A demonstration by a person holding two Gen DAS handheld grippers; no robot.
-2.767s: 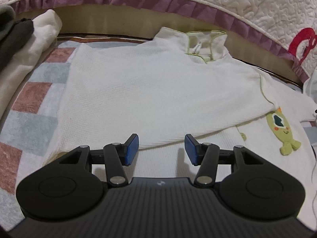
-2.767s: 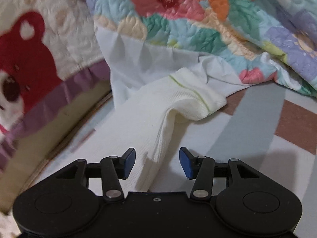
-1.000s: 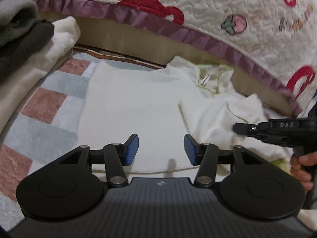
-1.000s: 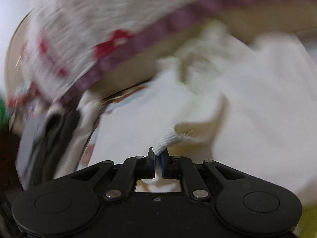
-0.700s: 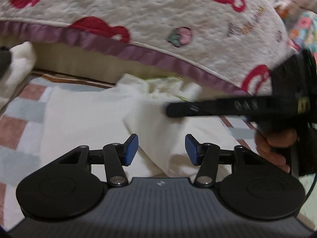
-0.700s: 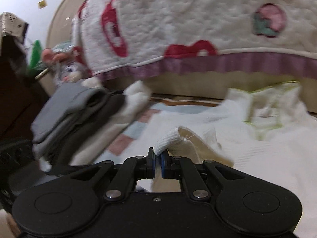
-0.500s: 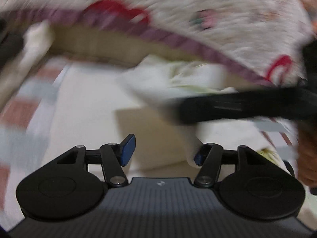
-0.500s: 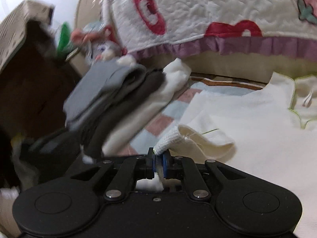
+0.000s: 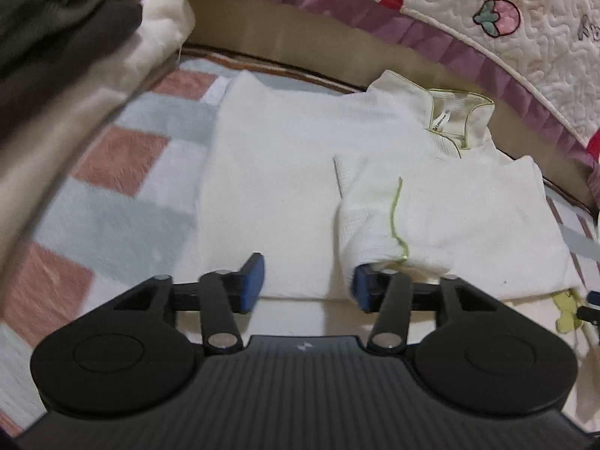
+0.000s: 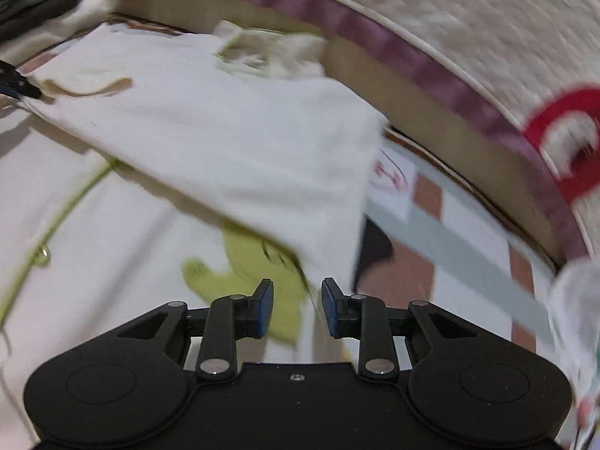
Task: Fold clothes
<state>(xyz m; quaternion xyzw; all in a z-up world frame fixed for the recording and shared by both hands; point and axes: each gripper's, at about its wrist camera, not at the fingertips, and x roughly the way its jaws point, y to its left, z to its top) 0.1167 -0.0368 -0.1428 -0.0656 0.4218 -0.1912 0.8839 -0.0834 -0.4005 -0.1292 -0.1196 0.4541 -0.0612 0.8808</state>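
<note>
A: Where's the white shirt (image 9: 285,187)?

B: Flat on the checkered blanket (image 9: 123,195), collar toward the quilt (image 9: 506,26), one sleeve (image 9: 378,221) folded across it.

A: Grippers?

B: Left gripper (image 9: 305,281) is spread wide at the shirt's hem; right gripper (image 10: 296,307) is released too, gripping nothing.

Shirt (image 9: 285,172): cream, lime-green trim
Rug (image 9: 123,157): pink, grey-blue, white checks
Quilt (image 9: 498,26): cream, red motifs, purple border
Pads (image 9: 252,281): blue
</note>
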